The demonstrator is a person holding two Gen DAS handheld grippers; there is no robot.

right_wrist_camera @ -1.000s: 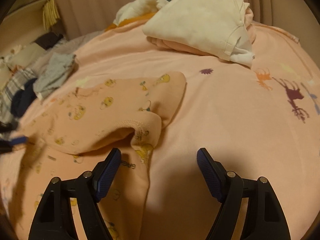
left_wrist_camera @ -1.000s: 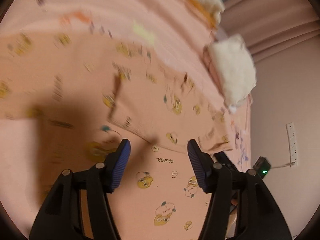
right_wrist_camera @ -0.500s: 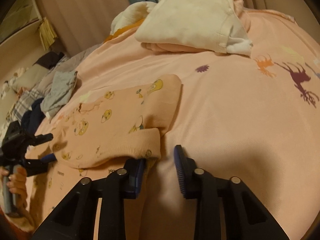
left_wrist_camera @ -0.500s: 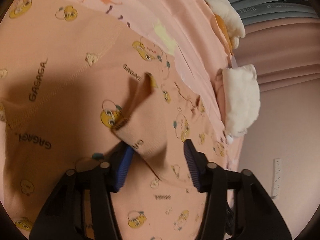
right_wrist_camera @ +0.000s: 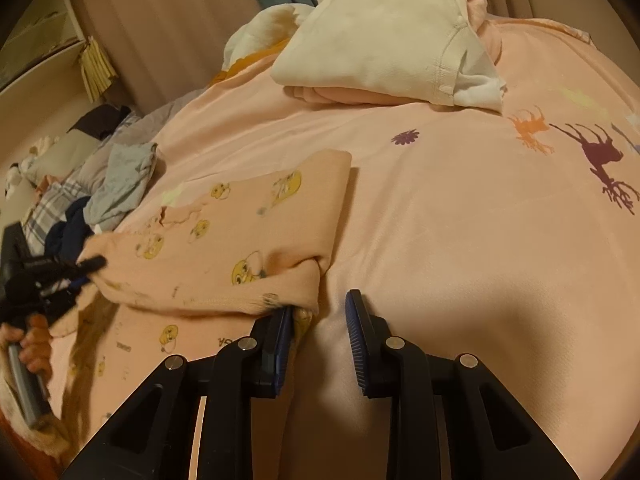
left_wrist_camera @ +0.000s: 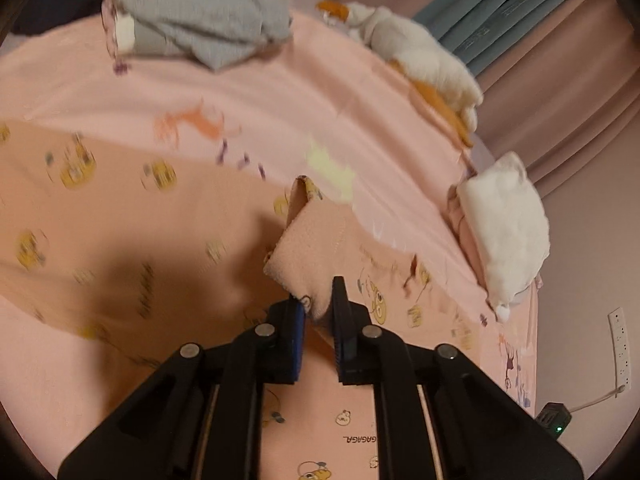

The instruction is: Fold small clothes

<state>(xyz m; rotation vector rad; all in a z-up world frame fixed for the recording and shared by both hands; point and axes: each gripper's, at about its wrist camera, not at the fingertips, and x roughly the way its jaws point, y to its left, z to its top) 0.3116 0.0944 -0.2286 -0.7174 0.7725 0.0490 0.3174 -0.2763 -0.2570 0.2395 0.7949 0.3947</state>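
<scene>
A small peach garment (right_wrist_camera: 240,236) printed with yellow cartoon chicks lies on the pink bed cover. In the left wrist view my left gripper (left_wrist_camera: 320,312) is shut on a folded edge of the garment (left_wrist_camera: 312,248) and lifts it off the bed. The left gripper also shows at the left of the right wrist view (right_wrist_camera: 80,268), pinching the garment's left end. My right gripper (right_wrist_camera: 320,320) stands open at the garment's near right corner; its left finger (right_wrist_camera: 280,332) touches the cloth edge, and nothing is between the jaws.
A folded cream and pink stack (right_wrist_camera: 392,40) sits at the back of the bed, also in the left wrist view (left_wrist_camera: 504,224). A grey crumpled garment (left_wrist_camera: 200,12) and dark clothes (right_wrist_camera: 68,232) lie at the far side. Curtains (right_wrist_camera: 152,28) hang behind. A wall socket (left_wrist_camera: 620,348) is at right.
My left gripper has closed on the garment's edge and raised it. My right gripper, nearly shut half a second ago, has opened wider beside the corner.
</scene>
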